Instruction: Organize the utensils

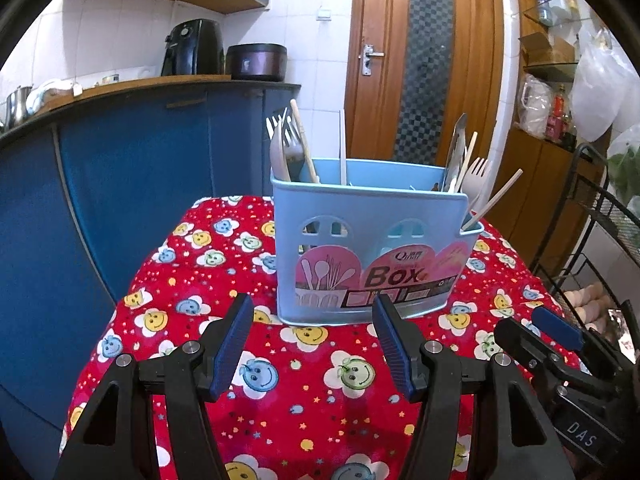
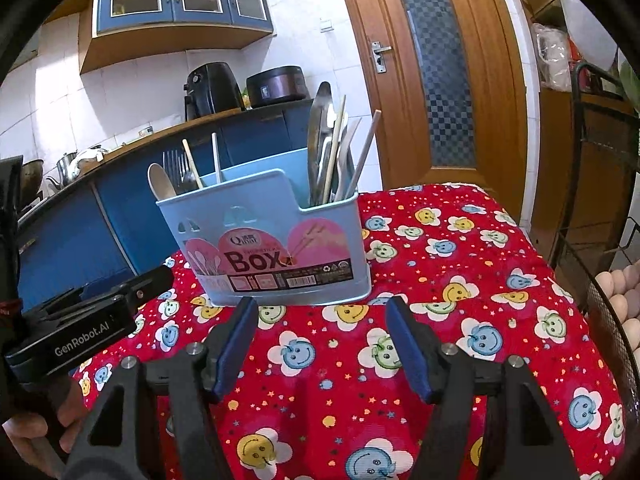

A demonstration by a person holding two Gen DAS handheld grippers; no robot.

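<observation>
A light blue utensil box (image 1: 368,248) labelled "Box" stands on the red smiley tablecloth (image 1: 288,400). Forks and a spoon (image 1: 286,148) stand in its left compartment, tongs, a fork and chopsticks (image 1: 466,160) in its right one. My left gripper (image 1: 314,320) is open and empty, just in front of the box. In the right wrist view the box (image 2: 276,240) stands ahead, utensils (image 2: 336,148) upright inside. My right gripper (image 2: 320,324) is open and empty, just before the box. The right gripper also shows in the left wrist view (image 1: 560,344).
A blue kitchen counter (image 1: 120,168) with an air fryer (image 1: 194,46) and a cooker (image 1: 256,62) stands left and behind. A wooden door (image 1: 424,60) is behind. A black wire rack (image 1: 600,240) with eggs (image 2: 620,296) stands at the table's right edge.
</observation>
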